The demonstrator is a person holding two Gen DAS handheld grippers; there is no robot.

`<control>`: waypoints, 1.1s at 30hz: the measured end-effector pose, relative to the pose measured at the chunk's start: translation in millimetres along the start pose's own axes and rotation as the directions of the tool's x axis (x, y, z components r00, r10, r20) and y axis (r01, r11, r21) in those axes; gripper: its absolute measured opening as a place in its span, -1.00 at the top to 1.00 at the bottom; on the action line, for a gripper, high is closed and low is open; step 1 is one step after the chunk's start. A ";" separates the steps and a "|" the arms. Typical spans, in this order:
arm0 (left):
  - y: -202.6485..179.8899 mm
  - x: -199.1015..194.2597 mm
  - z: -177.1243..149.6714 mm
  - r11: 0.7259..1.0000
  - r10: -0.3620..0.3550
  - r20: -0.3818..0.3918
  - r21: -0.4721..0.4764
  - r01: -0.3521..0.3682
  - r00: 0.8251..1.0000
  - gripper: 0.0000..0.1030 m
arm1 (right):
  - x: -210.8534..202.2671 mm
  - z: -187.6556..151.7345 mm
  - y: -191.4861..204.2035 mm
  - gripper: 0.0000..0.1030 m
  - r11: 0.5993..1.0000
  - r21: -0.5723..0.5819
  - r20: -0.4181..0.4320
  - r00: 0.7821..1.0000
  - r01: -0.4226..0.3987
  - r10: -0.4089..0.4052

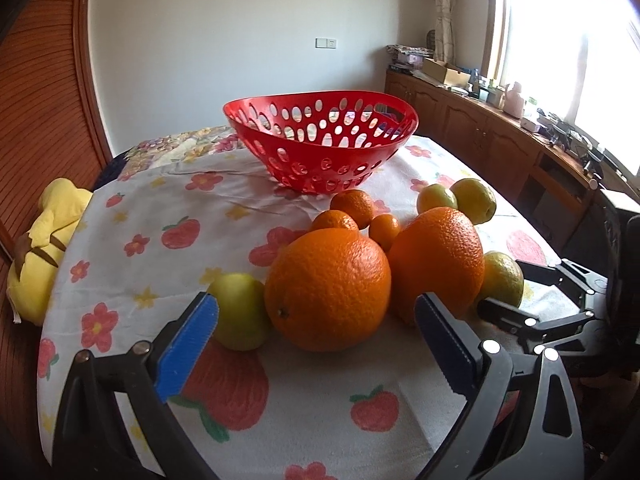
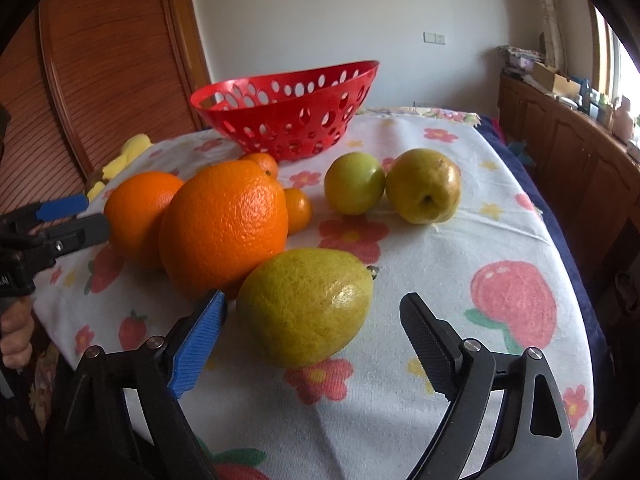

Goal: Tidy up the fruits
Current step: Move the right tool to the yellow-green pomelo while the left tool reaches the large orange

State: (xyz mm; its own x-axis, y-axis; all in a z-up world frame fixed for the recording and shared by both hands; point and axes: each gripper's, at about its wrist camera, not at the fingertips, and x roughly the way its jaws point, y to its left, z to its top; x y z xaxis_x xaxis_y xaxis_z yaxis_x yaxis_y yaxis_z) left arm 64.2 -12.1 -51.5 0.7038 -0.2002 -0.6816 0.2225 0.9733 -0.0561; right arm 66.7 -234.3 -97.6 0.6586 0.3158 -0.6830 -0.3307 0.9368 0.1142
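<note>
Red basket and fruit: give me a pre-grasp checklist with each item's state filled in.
1. Red basket upright, nothing seen inside: ok.
2. Left hand-held gripper open, lined up on the large orange: ok.
3. Right hand-held gripper open, facing the yellow-green fruit: ok.
4. Pads touching fruit: not yet, ok.
5. Neighbouring green fruit crowds the left pad: not ok.
6. Fruit firmness: cannot tell.
</note>
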 end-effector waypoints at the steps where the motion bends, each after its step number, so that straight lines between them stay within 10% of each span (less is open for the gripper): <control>1: -0.4 0.7 1.9 1.000 -0.003 -0.001 0.004 0.003 1.000 -0.92 | 1.9 0.0 0.2 -0.74 1.000 -0.002 -0.006 1.000 -0.001 0.001; 12: -3.1 15.1 15.2 0.998 -0.045 -0.060 0.050 0.048 0.997 -0.78 | 11.7 -0.7 -0.6 -0.35 0.999 -0.019 -0.038 0.999 -0.034 0.034; 33: -5.7 50.8 26.3 0.973 -0.039 -0.229 0.215 0.089 0.973 -0.79 | 12.0 -0.2 -4.4 -0.35 0.998 -0.001 -0.035 0.997 -0.067 0.067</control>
State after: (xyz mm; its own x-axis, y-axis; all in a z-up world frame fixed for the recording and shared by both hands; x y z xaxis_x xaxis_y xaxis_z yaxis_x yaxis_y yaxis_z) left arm 116.5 -30.8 -66.5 0.5218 -0.2070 -0.8276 0.4242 0.9046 0.0412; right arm 75.9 -234.7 -106.4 0.6110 0.3726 -0.6985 -0.3749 0.9133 0.1592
